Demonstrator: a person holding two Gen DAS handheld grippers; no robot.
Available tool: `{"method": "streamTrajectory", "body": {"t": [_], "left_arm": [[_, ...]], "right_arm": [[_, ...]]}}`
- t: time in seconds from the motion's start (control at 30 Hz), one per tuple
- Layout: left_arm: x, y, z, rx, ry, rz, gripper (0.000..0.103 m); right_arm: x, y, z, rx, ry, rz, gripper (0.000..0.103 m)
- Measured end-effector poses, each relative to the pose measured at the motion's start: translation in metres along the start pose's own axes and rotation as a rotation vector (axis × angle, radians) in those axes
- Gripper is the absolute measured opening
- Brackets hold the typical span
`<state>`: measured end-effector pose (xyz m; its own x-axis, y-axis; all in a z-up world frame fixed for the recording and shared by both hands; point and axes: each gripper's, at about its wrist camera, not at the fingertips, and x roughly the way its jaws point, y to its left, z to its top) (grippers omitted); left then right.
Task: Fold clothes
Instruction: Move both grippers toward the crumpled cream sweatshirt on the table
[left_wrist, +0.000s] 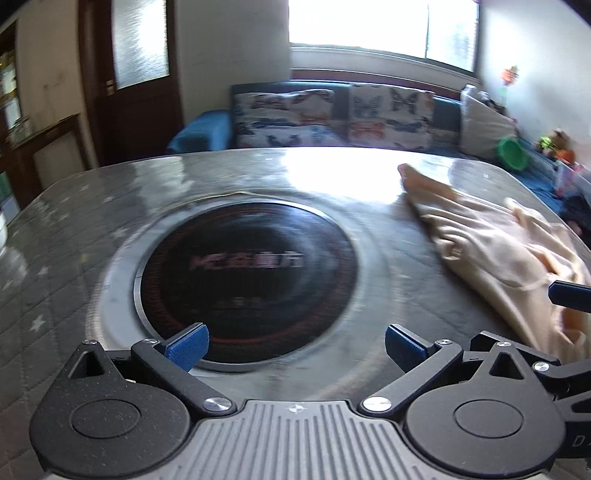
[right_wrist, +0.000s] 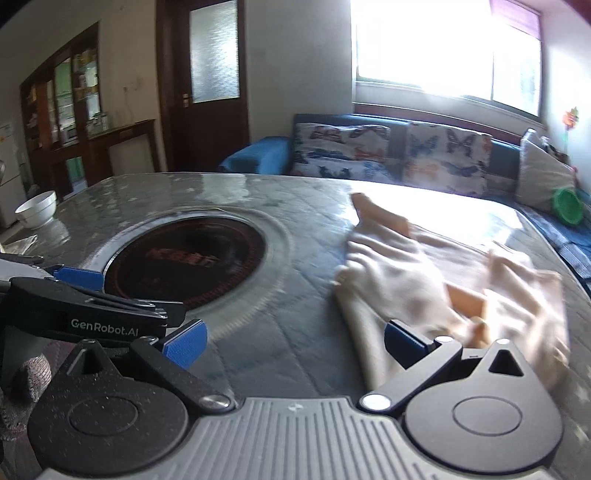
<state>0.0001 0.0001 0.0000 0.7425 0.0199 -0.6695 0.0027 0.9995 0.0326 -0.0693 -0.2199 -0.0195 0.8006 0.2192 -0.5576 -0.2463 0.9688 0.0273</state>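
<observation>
Clearly my left gripper (left_wrist: 293, 347) gapes empty — the peach garment (left_wrist: 495, 251) lies well to its right, long axis slanting away-left. From the right wrist, my right gripper (right_wrist: 293, 345) gapes too, cloth (right_wrist: 424, 280) just ahead-right; I'd risk pinching one rumpled layer — dragging, not folding.

Soft matt peach cloth garment (right_wrist: 424, 273) on glossy quilted table cover (right_wrist: 280, 347); shiny dark glass hob (left_wrist: 247, 277).

The cream garment (left_wrist: 498, 251) is blurred and cut off by the right edge; the writing on the dark round plate (left_wrist: 247, 280) is unreadable.
</observation>
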Motion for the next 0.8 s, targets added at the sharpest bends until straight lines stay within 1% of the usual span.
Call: {"method": "streamTrajectory", "body": {"t": [0.1,0.23,0.33,0.43,0.53,0.67,0.73,0.8], "left_arm": [[0.001,0.000,0.000,-0.007,0.002,0.002,0.103],[0.010,-0.009,0.010,0.008,0.021,0.021,0.103],[0.002,-0.039,-0.002,0.025,-0.001,0.045,0.103],[-0.008,-0.072,-0.016,0.042,-0.026,0.068,0.103],[-0.018,-0.081,-0.024,0.050,-0.033,0.046,0.103],[-0.026,-0.097,-0.035,0.060,-0.025,0.018,0.103],[-0.031,-0.103,-0.040,0.065,-0.022,0.007,0.103],[-0.032,-0.110,-0.040,0.080,-0.012,-0.008,0.103]], "right_arm": [[-0.004,-0.002,-0.002,0.013,-0.012,0.000,0.103],[-0.012,-0.009,-0.011,0.017,-0.016,0.007,0.103],[-0.012,-0.025,-0.013,0.028,-0.002,0.021,0.103],[-0.023,-0.049,-0.022,0.048,-0.003,0.043,0.103],[-0.037,-0.069,-0.031,0.058,-0.013,0.060,0.103],[-0.045,-0.084,-0.031,0.046,0.003,0.049,0.103],[-0.051,-0.084,-0.030,0.040,0.014,0.042,0.103],[-0.055,-0.093,-0.032,0.037,0.031,0.044,0.103]]}}
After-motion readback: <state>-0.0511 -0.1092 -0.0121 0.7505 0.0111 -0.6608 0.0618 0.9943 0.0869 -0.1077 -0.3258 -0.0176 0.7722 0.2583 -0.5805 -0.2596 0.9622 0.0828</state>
